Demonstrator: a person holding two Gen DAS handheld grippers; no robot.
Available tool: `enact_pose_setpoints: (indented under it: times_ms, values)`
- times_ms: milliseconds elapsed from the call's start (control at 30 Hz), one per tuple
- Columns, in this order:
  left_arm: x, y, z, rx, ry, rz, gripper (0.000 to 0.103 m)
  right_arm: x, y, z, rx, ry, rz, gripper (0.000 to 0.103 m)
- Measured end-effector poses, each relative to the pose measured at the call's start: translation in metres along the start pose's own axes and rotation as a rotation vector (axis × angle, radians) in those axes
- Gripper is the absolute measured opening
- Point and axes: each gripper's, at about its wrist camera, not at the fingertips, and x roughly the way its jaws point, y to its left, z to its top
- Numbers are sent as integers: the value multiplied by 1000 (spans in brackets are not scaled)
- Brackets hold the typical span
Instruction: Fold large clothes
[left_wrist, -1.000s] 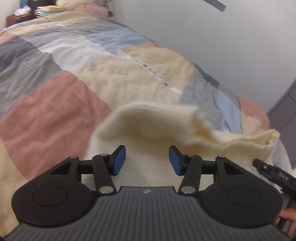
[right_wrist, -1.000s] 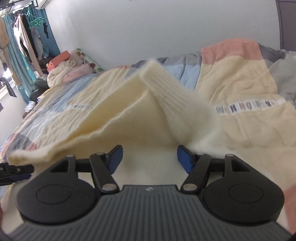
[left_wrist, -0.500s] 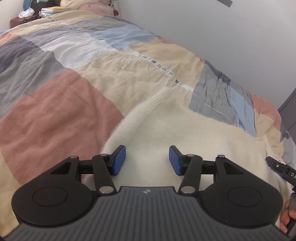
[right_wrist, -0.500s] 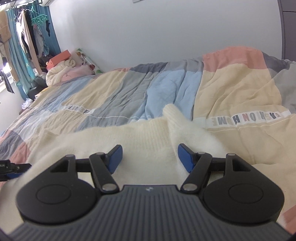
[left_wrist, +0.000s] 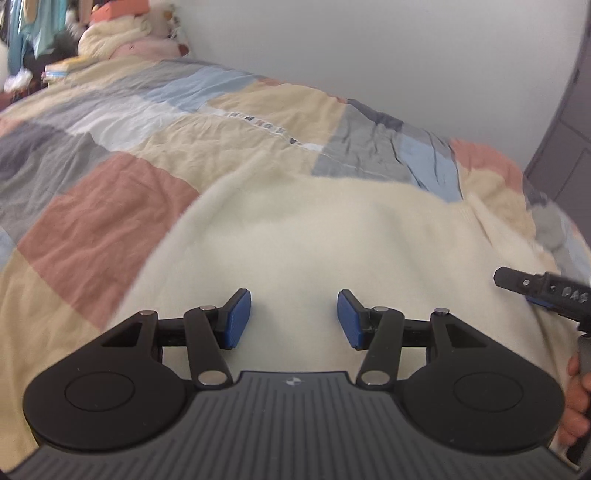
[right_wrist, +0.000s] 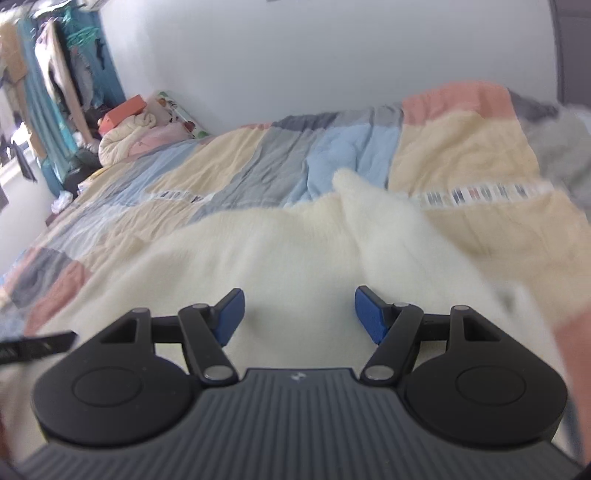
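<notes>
- Landmark: cream sweater (left_wrist: 332, 240), a thick fuzzy knit lying on the patchwork quilt (left_wrist: 110, 206) that covers the bed. All places below are given relative to it.
- Sweater lies roughly flat, broad panel facing up. In the right wrist view a narrower strip of it (right_wrist: 369, 206) runs away toward the wall; probably a sleeve or a folded edge, cannot tell which.
- Left gripper (left_wrist: 294, 317): jaws spread wide, blue pads apart, nothing between them. It hangs just over the near part of the sweater; whether the pads touch the knit cannot be told.
- Right gripper (right_wrist: 299, 314): also spread wide, holding nothing, over the near part of the sweater beside the base of the strip.
- Both frames are a little smeared at the edges, so the rig is likely moving.
- Tip of the right gripper shows at the right edge of the left wrist view (left_wrist: 543, 291), over the sweater's right side; the 2 tools are near each other, not touching.
- Judgement: 1 fold appears laid down and released; the next grasp is not yet made.
- To do this step well: pick 2 points on the same edge of the sweater, well apart and level with each other, so the fold line comes out straight.
- Drive the lower pad under the full thickness of the knit; pinching only fuzz will slip.
- Avoid catching the quilt under the sweater; it is wrinkled and close in colour at the yellow patches.
- Lift both sides together, carry low, lay edge onto edge.
</notes>
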Motion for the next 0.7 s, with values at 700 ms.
enact_pose_setpoints:
  times_ms: [700]
  values:
    - [-106,-8,-77,-206,-26,-32,64,-116,4,-77,323,93,146,69]
